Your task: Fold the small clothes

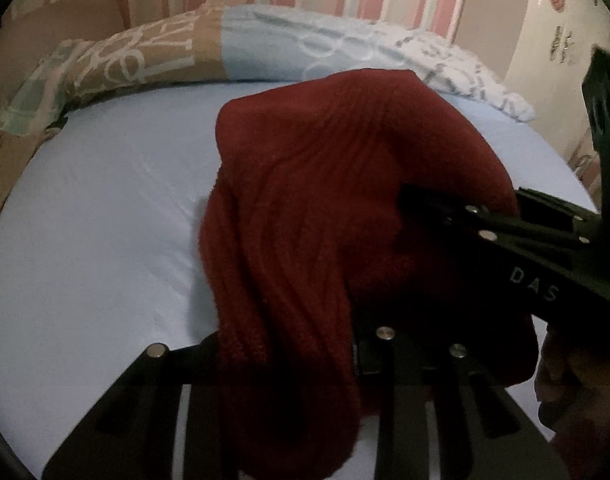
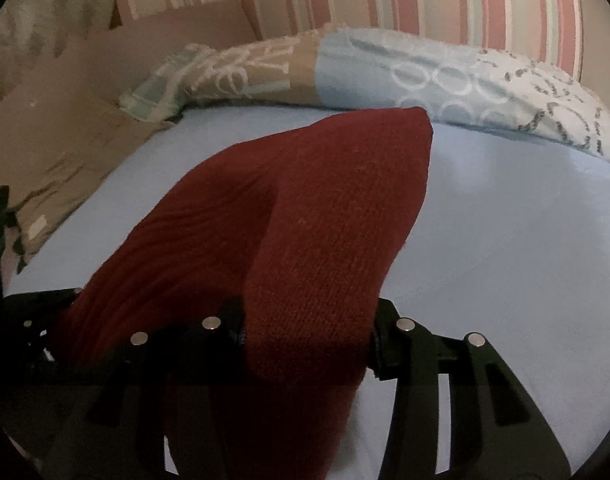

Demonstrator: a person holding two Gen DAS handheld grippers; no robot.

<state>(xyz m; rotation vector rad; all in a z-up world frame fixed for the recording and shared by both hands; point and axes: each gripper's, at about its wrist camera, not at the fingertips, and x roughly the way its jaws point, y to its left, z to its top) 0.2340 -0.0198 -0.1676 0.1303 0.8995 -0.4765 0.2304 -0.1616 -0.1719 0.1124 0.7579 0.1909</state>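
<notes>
Your left claw point(image 1: 305, 360) and right claw point(image 2: 309, 344) are each clenched on an edge of the red knit point(image 2: 325, 220), which hangs between them, its far end draped toward the bed point(image 2: 505, 240). Expect it soft, limp and light, stretchy but not slippery; it will sag, so grip at the corners and keep the edge taut.
</notes>
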